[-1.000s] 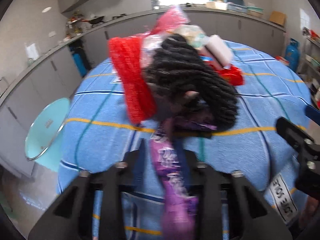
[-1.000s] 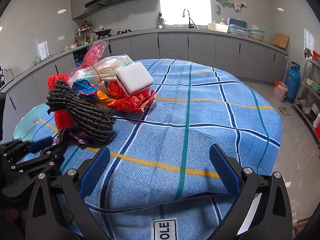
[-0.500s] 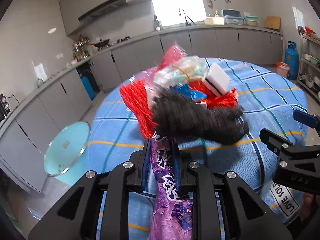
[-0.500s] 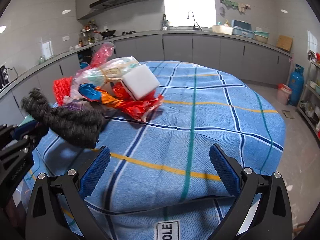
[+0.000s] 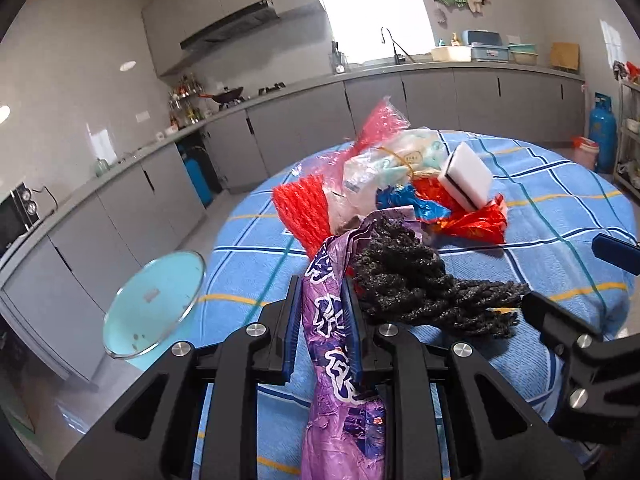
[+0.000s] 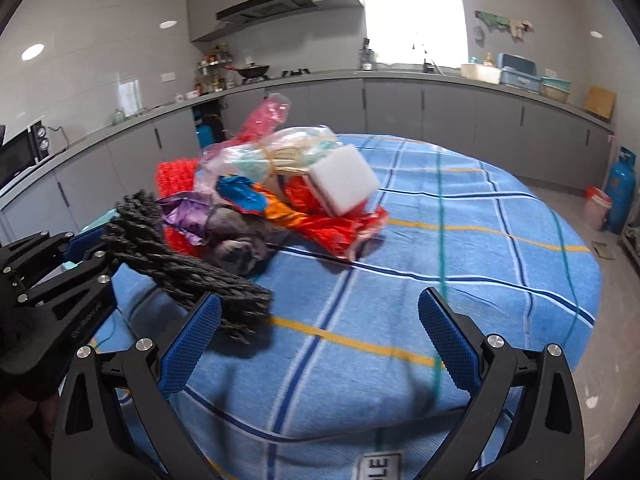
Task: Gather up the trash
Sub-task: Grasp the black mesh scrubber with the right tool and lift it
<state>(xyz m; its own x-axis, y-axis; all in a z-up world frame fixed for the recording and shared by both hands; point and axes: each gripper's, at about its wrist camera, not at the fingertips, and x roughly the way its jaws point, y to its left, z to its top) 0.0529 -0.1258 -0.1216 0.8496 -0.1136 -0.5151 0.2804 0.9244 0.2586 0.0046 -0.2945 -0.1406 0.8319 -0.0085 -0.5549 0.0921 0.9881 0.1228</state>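
Note:
My left gripper (image 5: 321, 292) is shut on a purple foil wrapper (image 5: 334, 332), lifted above the table edge. A black knitted mesh (image 5: 420, 284) hangs over the wrapper's right side; it also shows in the right wrist view (image 6: 180, 264). Behind lies a trash pile: red mesh (image 5: 304, 208), pink bag (image 5: 380, 124), clear bag (image 5: 392, 164), white sponge (image 5: 466, 178), red foil (image 5: 476, 220). My right gripper (image 6: 320, 336) is open and empty above the blue checked tablecloth (image 6: 460, 240), right of the black mesh.
A light blue bin with a glass lid (image 5: 154, 304) stands on the floor left of the table. Grey kitchen cabinets (image 6: 440, 104) run along the walls. A blue gas cylinder (image 6: 620, 188) and a small red-lined bin (image 6: 596, 206) stand at far right.
My left gripper has lifted and pulled back with the purple wrapper. The black mesh has slid off the pile toward the table's near edge. My right gripper has tilted slightly, still open.

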